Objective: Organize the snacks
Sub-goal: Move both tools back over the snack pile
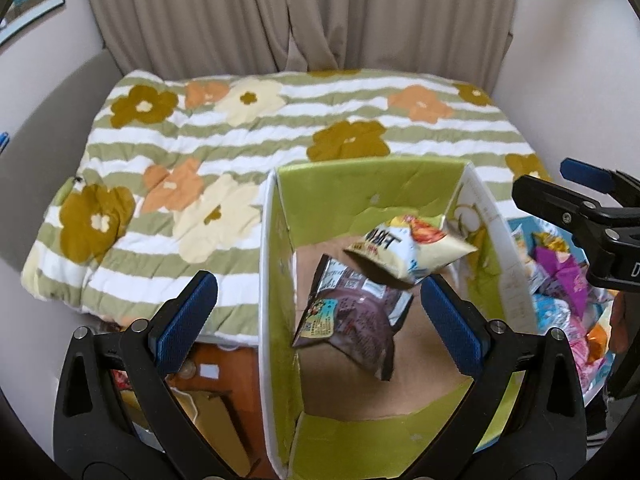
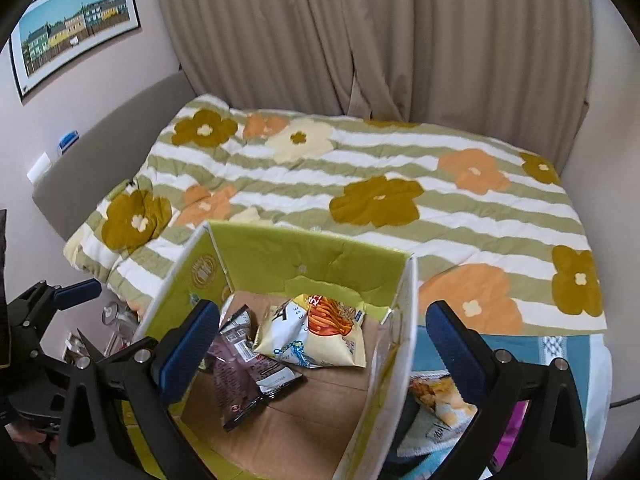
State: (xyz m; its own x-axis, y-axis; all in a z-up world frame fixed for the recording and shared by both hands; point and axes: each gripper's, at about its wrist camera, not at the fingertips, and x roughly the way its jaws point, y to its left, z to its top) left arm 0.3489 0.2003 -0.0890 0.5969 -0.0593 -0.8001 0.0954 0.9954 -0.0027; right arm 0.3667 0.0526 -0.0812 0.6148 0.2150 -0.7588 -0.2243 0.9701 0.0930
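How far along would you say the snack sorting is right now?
Done: a dark packet and a pale yellow packet lie in the green box. In hand: nothing; left gripper and right gripper are open. Left: more snacks beside it.

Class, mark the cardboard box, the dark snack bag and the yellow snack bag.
cardboard box [image 1: 276,280], left wrist view, left wall.
dark snack bag [image 1: 352,320], left wrist view, middle of its front.
yellow snack bag [image 2: 320,332], right wrist view, middle of its front.
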